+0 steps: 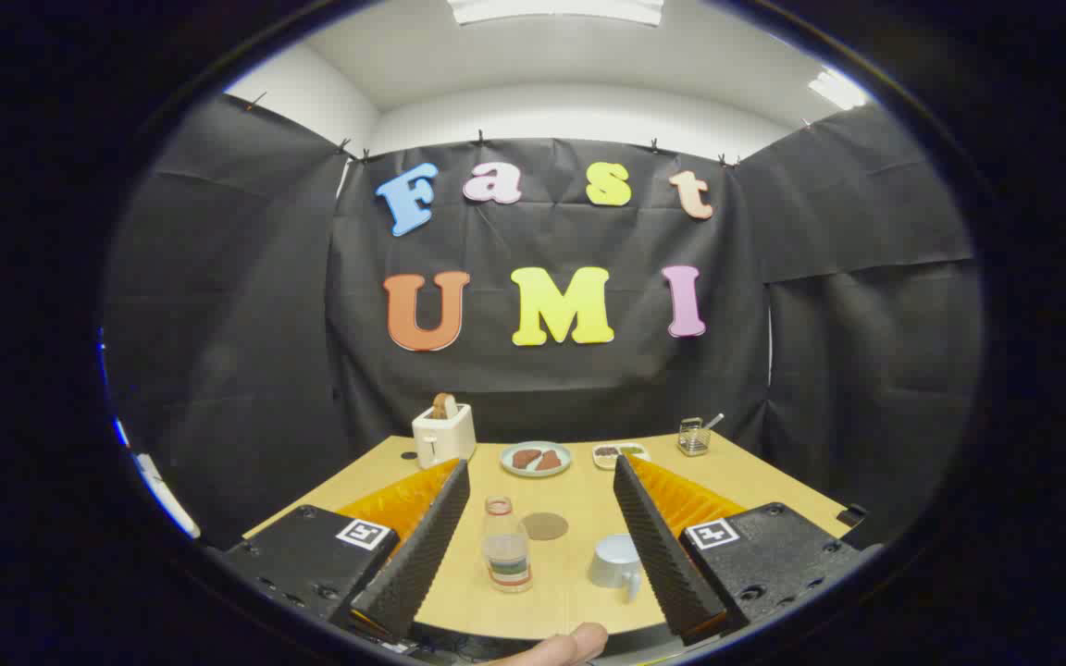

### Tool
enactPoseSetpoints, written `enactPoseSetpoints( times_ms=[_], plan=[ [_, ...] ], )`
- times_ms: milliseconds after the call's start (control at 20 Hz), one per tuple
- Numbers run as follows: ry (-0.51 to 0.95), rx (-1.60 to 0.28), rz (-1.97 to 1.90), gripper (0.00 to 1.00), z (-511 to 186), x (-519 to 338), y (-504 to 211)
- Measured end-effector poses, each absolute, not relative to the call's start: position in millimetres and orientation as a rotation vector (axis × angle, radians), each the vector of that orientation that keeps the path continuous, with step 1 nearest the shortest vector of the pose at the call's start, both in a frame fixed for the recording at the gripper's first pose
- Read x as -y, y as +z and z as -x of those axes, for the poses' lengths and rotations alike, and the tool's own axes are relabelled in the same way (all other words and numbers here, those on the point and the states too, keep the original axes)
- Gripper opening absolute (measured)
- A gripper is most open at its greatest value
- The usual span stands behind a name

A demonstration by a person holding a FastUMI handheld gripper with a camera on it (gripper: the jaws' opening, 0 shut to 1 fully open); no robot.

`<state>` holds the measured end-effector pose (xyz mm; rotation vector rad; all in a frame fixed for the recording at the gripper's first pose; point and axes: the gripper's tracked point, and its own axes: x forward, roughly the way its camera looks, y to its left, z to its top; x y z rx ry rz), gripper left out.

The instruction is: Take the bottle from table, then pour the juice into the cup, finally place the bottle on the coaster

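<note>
My gripper (542,476) is spread wide, both ribbed black fingers (422,546) apart and touching nothing. Between them, on the pale wooden table (579,504), stands the small clear plastic bottle (506,544), upright, uncapped with a reddish ring at its neck and a coloured band label low on its body; some pale liquid seems to sit inside. Just beyond it, slightly to its right, lies the flat round brown coaster (545,526), bare. Nearer my right finger sits the white cup (616,561), tilted toward me, handle facing me, close to the finger's inner face but apart from the bottle.
</note>
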<state>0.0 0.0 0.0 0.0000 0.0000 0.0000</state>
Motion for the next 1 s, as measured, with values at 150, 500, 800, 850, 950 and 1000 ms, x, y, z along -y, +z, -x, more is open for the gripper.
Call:
enactPoseSetpoints(
  times_ms=[150, 500, 800, 850, 950, 1000],
  plan=[
    [-0.027, -0.005, 0.025, 1.0, 1, 5, -2],
    [0.0, -0.001, -0.005, 1.0, 0, 1, -6],
    [0.014, 0.001, -0.046, 1.0, 0, -3, -15],
    [0.01, 0.001, -0.057, 1.0, 1, -2, -16],
    [0.014, 0.015, -0.073, 1.0, 1, -6, -18],
    [0.017, 0.023, -0.075, 1.0, 1, -8, -20]
  ],
)
